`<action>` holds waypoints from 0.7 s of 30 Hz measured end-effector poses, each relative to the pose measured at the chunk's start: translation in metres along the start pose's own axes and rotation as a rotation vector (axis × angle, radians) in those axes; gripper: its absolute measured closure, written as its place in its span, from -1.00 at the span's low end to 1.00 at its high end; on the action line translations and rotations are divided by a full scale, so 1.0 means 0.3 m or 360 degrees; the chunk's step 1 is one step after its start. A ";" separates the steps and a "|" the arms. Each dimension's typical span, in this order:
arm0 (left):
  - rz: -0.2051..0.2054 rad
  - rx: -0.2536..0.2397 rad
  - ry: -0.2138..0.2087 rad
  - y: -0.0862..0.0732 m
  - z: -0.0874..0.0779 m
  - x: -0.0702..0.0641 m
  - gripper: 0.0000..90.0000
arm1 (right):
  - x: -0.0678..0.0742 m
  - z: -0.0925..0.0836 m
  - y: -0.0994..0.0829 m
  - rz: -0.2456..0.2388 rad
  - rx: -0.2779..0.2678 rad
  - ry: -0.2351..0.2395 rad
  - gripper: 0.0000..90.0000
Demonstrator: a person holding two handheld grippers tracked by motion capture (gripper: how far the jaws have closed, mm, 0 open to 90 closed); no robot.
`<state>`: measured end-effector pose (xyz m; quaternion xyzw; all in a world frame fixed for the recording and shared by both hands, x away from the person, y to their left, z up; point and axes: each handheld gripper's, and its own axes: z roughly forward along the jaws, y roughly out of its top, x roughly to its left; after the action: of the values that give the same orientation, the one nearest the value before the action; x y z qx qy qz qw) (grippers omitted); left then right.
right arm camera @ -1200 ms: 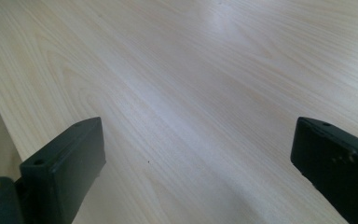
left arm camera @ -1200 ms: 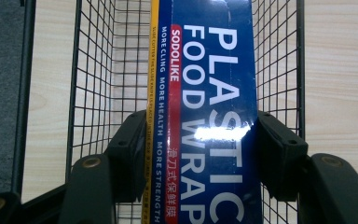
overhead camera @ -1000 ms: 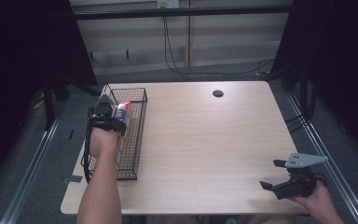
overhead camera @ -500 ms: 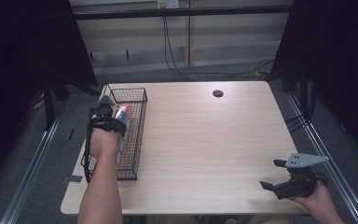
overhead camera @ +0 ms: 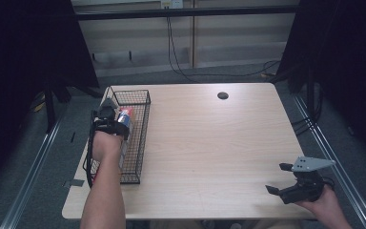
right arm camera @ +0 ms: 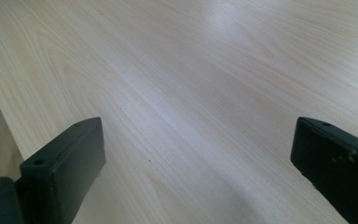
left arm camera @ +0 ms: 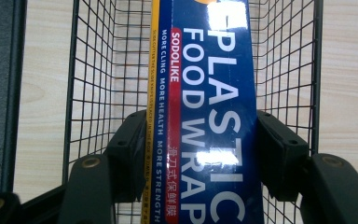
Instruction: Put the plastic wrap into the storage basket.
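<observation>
A long blue box of plastic food wrap hangs over the black wire basket, and my left gripper is shut on it, one black pad on each long side. In the high view the same left gripper holds the plastic wrap box above the wire basket at the table's left edge. My right gripper rests at the near right corner, open, with bare wood between its jaws. The right gripper view has the right gripper spread wide over the tabletop.
The light wooden table has a small dark round grommet near its far edge. Cables hang down the wall behind. Dark curtains stand at both sides, and metal rails run along the floor.
</observation>
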<state>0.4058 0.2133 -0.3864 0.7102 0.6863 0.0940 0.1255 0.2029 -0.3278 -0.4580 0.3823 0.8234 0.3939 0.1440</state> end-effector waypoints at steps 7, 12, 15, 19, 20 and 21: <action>-0.0013 0.0010 -0.0004 -0.002 0.008 -0.006 -0.08 | 0.000 0.001 0.000 -0.0011 -0.0001 -0.0002 -0.94; 0.0007 0.0029 0.0004 -0.007 0.020 -0.003 -0.09 | 0.000 0.001 0.000 -0.0009 0.0003 0.0001 -0.94; 0.0007 0.0028 0.0002 -0.005 0.020 -0.003 -0.09 | 0.000 0.001 -0.001 -0.0010 0.0005 -0.0007 -0.94; -0.0014 0.0029 -0.0007 -0.007 0.020 -0.006 -0.10 | 0.000 0.001 0.000 -0.0012 0.0001 -0.0002 -0.94; -0.0016 0.0028 -0.0009 -0.007 0.020 -0.007 -0.10 | 0.000 0.001 -0.001 -0.0013 0.0005 -0.0003 -0.94; -0.0021 0.0026 -0.0014 -0.007 0.019 -0.007 -0.11 | 0.000 0.001 -0.001 -0.0013 0.0007 -0.0003 -0.94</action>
<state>0.4054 0.2109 -0.3925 0.7071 0.6911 0.0845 0.1234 0.2030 -0.3278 -0.4583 0.3795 0.8256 0.3913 0.1456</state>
